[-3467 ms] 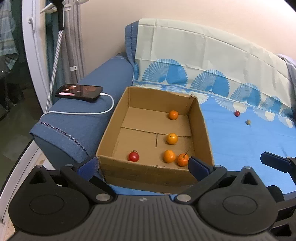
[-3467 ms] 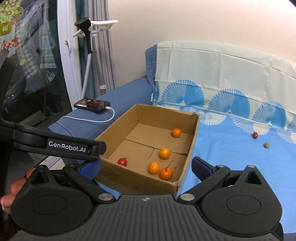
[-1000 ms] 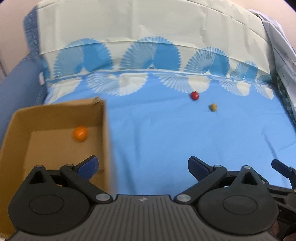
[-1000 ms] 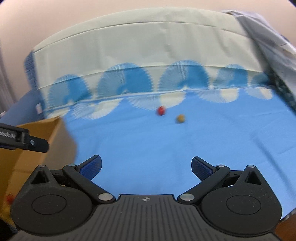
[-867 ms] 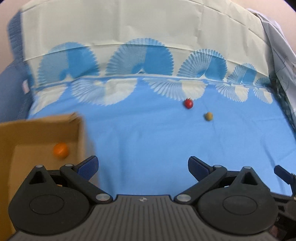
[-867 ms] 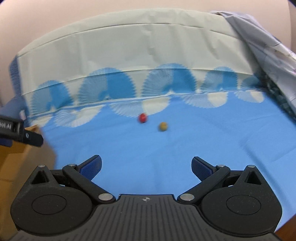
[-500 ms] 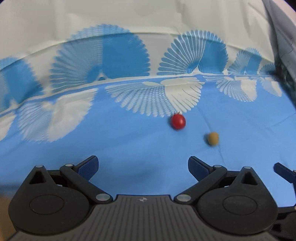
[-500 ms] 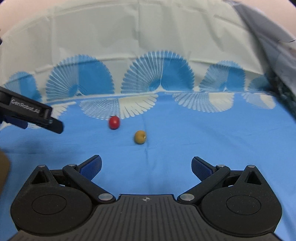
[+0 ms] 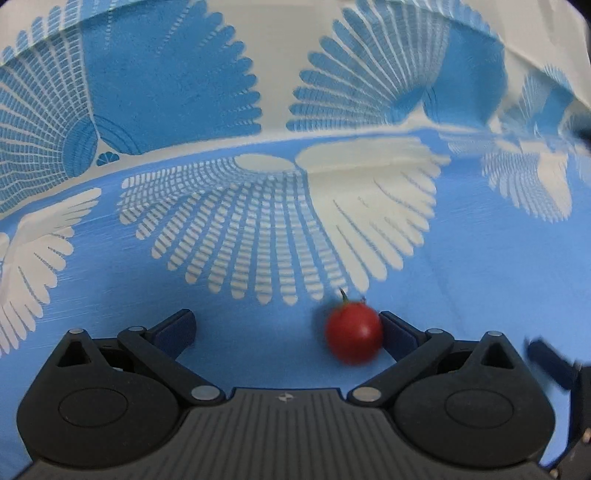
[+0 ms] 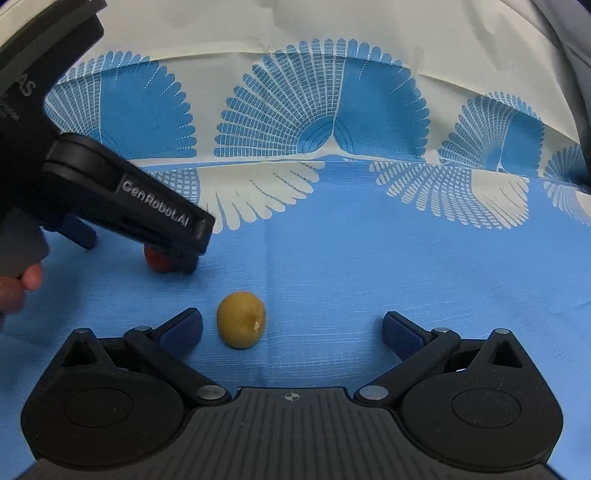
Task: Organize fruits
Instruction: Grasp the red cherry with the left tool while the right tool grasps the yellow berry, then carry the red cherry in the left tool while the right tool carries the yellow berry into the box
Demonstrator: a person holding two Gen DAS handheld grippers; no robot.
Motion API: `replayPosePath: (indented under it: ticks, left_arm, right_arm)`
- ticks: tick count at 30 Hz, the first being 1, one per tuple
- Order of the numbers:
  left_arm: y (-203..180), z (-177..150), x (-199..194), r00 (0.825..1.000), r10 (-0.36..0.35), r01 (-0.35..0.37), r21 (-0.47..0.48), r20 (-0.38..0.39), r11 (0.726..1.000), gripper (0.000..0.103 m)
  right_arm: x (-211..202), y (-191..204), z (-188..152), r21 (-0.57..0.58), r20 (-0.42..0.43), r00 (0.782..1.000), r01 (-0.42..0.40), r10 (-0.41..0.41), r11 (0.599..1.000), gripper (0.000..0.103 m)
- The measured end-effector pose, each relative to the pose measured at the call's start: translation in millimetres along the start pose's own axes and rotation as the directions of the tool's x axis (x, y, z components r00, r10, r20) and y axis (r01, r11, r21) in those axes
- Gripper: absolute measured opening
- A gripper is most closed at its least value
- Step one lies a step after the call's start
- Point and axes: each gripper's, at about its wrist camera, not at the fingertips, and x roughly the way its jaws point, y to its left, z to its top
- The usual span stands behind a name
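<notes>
A small red tomato (image 9: 353, 332) lies on the blue sheet between the fingers of my open left gripper (image 9: 286, 328), close against the right finger. In the right wrist view the same tomato (image 10: 159, 263) shows half hidden under the left gripper's finger. A small yellow-brown fruit (image 10: 241, 325) lies on the sheet between the fingers of my open right gripper (image 10: 291, 328), near the left finger. Neither fruit is gripped. The cardboard box is out of view.
The blue sheet with white fan patterns (image 10: 369, 258) covers the flat surface and rises as a pale backrest (image 10: 295, 29) behind. The left gripper body (image 10: 122, 195) and a hand (image 10: 18, 284) fill the left of the right wrist view.
Both grippers moved forward and down toward the two fruits. The tomato now sits between the left fingers and the yellow-brown fruit between the right fingers. Both stay open.
</notes>
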Motion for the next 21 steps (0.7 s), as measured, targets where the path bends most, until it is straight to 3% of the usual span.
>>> replayPosePath:
  ticks: [2, 4, 5, 6, 7, 8, 10, 15, 21]
  left_arm:
    - [1.1, 2.0, 1.8, 1.0, -0.002, 0.002, -0.015, -0.001, 1.0, 0.103]
    - [2.0, 1.3, -1.3, 1.0, 0.006, -0.006, -0.012, 0.012, 1.0, 0.093]
    - [1.7, 1.5, -5.8, 0.999, -0.007, 0.007, -0.004, 0.033, 1.0, 0.072]
    - [1.2, 2.0, -11.6, 0.998, -0.027, 0.027, 0.013, 0.052, 1.0, 0.057]
    - [0.5, 3.7, -15.9, 0.997, -0.056, 0.055, 0.022, 0.055, 0.998, 0.032]
    - [0.7, 4.7, -19.3, 0.996, -0.068, 0.067, 0.022, 0.055, 0.998, 0.031]
    - [-0.8, 2.2, -26.2, 0.996, -0.066, 0.064, 0.034, 0.06, 0.997, 0.03]
    - [1.7, -12.1, -50.8, 0.996, -0.064, 0.062, 0.034, 0.057, 0.997, 0.03]
    - [6.1, -36.6, -102.6, 0.998, -0.024, 0.022, 0.039, 0.055, 0.999, 0.03]
  right_arm:
    - [-1.2, -0.6, -3.6, -0.002, 0.019, 1.0, 0.0, 0.001, 1.0, 0.102]
    - [-2.5, -0.6, -2.7, -0.007, 0.016, 1.0, 0.003, -0.003, 1.0, 0.102]
    - [-4.9, 0.3, -2.0, -0.004, 0.014, 1.0, -0.001, 0.002, 1.0, 0.094]
    - [-8.3, 1.9, -1.8, 0.002, 0.023, 0.999, -0.023, 0.023, 1.0, 0.086]
    - [-13.9, 4.8, -1.7, -0.004, 0.035, 0.999, -0.032, 0.032, 0.999, 0.062]
    - [-16.6, 7.4, -2.0, -0.015, 0.037, 0.998, -0.045, 0.046, 0.999, 0.041]
    - [-20.8, 12.3, -1.4, -0.034, 0.032, 0.998, -0.044, 0.045, 0.998, 0.027]
    - [-38.2, 7.1, 5.0, 0.01, 0.037, 0.999, -0.031, 0.031, 0.999, 0.027]
    - [-87.1, -0.3, 0.0, 0.092, 0.047, 0.999, -0.012, 0.007, 0.996, 0.027]
